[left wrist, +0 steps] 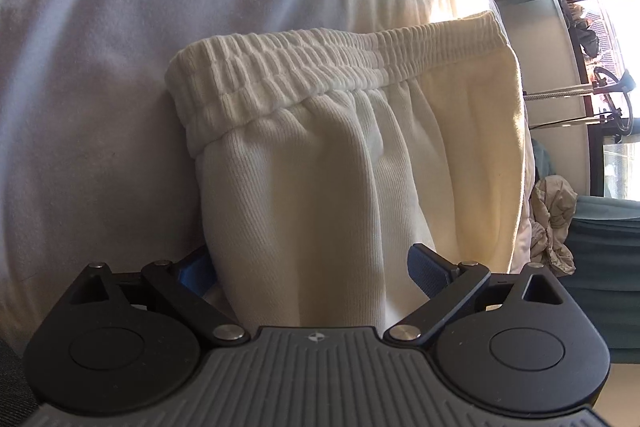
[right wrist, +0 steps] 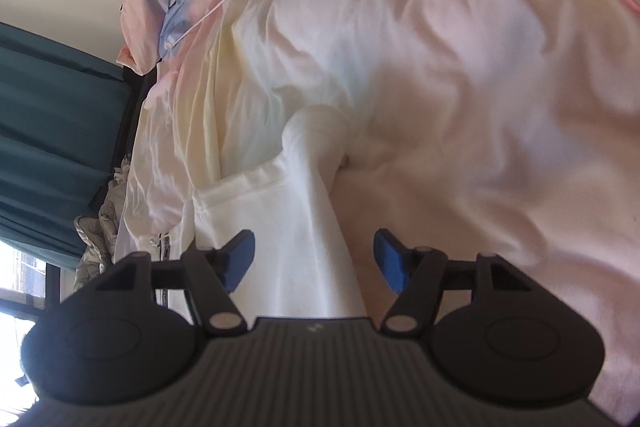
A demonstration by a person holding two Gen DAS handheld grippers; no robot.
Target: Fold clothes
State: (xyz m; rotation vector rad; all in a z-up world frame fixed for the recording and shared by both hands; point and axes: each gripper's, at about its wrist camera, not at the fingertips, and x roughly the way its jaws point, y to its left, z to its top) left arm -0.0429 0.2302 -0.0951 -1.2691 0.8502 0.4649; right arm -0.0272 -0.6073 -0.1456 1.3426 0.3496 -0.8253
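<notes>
White sweatpants (left wrist: 320, 155) lie folded on the bed (left wrist: 80, 67). Left gripper (left wrist: 312, 271) and right gripper (right wrist: 314, 255) fingers spread, fabric between them unclamped. Further folds probably left.

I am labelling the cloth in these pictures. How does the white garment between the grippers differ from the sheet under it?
The garment is thick ribbed knit; the sheet is thin and smooth. The garment is plain cream-white; the sheet shows faint pink, yellow and blue tints. The garment has a gathered elastic waistband and lies in a compact fold; the sheet spreads wide in loose wrinkles. Both are pale, soft cloth.
</notes>
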